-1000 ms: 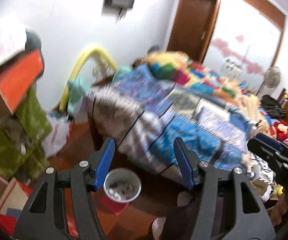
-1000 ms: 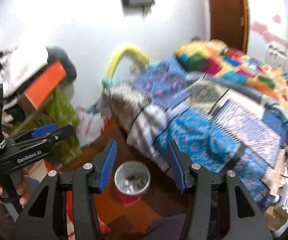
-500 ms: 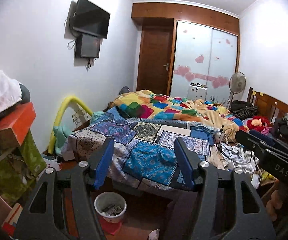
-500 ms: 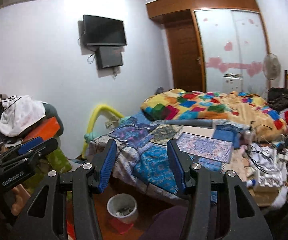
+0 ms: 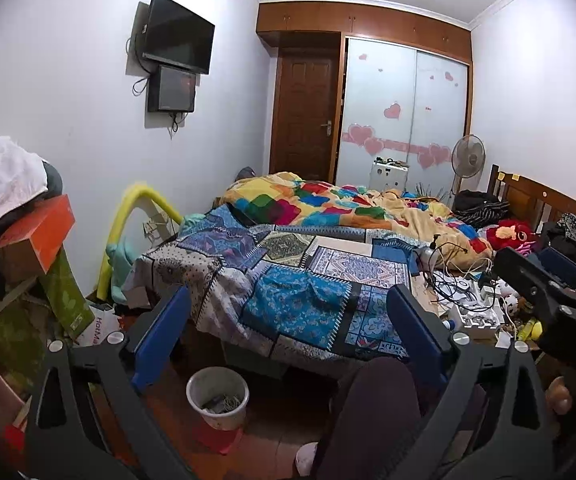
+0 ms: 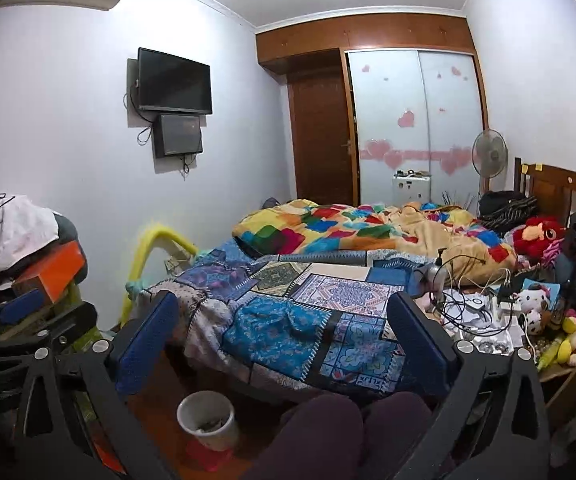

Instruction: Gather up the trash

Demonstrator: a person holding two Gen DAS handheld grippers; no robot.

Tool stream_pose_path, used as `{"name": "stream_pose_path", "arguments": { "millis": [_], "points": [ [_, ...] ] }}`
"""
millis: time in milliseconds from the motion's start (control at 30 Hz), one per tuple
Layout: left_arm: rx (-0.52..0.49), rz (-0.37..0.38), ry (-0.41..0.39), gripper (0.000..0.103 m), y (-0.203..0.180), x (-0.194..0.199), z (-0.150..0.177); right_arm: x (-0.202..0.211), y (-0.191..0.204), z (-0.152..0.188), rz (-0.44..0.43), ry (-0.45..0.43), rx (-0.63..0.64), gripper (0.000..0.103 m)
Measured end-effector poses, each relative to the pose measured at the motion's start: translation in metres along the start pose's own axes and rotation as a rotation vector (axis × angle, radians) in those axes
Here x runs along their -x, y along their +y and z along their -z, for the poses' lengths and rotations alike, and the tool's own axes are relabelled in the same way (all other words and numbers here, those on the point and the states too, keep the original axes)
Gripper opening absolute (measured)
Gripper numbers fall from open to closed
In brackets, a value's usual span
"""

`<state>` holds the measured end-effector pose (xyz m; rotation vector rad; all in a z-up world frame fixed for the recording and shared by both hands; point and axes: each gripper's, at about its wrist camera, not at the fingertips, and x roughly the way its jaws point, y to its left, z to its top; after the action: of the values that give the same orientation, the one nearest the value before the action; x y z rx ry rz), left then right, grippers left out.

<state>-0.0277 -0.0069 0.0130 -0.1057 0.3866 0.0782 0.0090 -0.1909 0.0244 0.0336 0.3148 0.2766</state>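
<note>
Both grippers have been raised away from the waste bin (image 5: pixel 217 396); left gripper (image 5: pixel 284 334) and right gripper (image 6: pixel 284 338) fingers are opening, spread, nothing between them.

"DAS" shows on the right gripper (image 5: pixel 556 280); "HotMa" on a white bag (image 5: pixel 102 322).

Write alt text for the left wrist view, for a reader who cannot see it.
The left gripper, its blue-padded jaws opening with nothing between them, points across a cluttered bedroom. A white trash bin with scraps inside stands on the floor at the foot of a bed under patchwork blankets. The right gripper shows at the right edge.
</note>
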Motion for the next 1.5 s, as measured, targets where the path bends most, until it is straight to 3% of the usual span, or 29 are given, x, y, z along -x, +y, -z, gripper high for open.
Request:
{"name": "stream_pose_path", "arguments": {
  "millis": [1500],
  "points": [
    [-0.009,-0.029,-0.006,0.103,0.001,0.011,0.008,0.015,0.007,0.009,-0.009,0.01,0.032,0.103]
  ]
}}
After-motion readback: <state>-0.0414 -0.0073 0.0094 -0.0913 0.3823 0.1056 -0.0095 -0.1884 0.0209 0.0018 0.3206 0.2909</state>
